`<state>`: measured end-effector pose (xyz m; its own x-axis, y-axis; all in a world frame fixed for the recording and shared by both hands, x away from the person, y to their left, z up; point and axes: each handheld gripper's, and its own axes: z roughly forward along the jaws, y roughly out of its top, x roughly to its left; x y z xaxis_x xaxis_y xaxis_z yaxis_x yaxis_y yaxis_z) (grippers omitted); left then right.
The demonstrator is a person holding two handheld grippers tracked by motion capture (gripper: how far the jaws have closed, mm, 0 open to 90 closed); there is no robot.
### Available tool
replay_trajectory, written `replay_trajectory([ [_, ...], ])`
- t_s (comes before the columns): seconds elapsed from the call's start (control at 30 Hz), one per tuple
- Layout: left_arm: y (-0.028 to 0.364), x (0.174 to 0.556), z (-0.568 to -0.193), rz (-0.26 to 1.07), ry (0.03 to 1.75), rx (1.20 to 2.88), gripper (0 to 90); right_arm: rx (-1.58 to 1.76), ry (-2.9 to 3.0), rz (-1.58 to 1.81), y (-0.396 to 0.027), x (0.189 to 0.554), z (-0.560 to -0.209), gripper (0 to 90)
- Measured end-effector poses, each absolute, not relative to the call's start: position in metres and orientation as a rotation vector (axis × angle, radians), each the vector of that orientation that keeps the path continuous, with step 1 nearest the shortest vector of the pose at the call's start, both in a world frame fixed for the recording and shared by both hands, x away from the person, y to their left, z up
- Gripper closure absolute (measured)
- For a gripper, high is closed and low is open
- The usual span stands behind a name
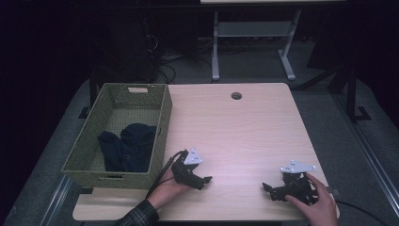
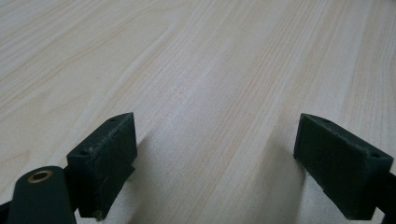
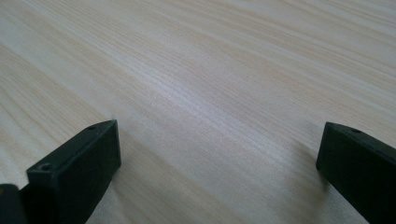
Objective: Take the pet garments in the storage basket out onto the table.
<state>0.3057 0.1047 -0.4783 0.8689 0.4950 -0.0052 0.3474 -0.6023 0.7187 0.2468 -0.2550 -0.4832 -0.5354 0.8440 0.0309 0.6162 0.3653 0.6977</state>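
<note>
Both my left gripper (image 1: 205, 179) and right gripper (image 1: 266, 187) rest jaws apart, empty, on the worktop (image 1: 235, 132); the dark cloth (image 1: 127, 146) in the basket (image 1: 162, 123) just left of my left gripper looks soft, light, floppy, so I'd pinch a raised fold.

left hand-held gripper (image 2: 212, 158) low over pale wooden table (image 2: 210, 60), black jaws wide apart, bare wood between

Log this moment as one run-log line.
left gripper: jaws open, empty, low over table | right gripper: jaws open, empty, low over table | dark cloth: in green basket
</note>
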Motion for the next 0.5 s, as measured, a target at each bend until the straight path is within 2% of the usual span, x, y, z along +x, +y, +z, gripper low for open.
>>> replay_trajectory([
  [0.5,0.1093,0.3102,-0.4727,0.227,0.658,2.284,13.6,1.283,2.299,0.958,-0.255,0.2468,-0.4832,0.0],
])
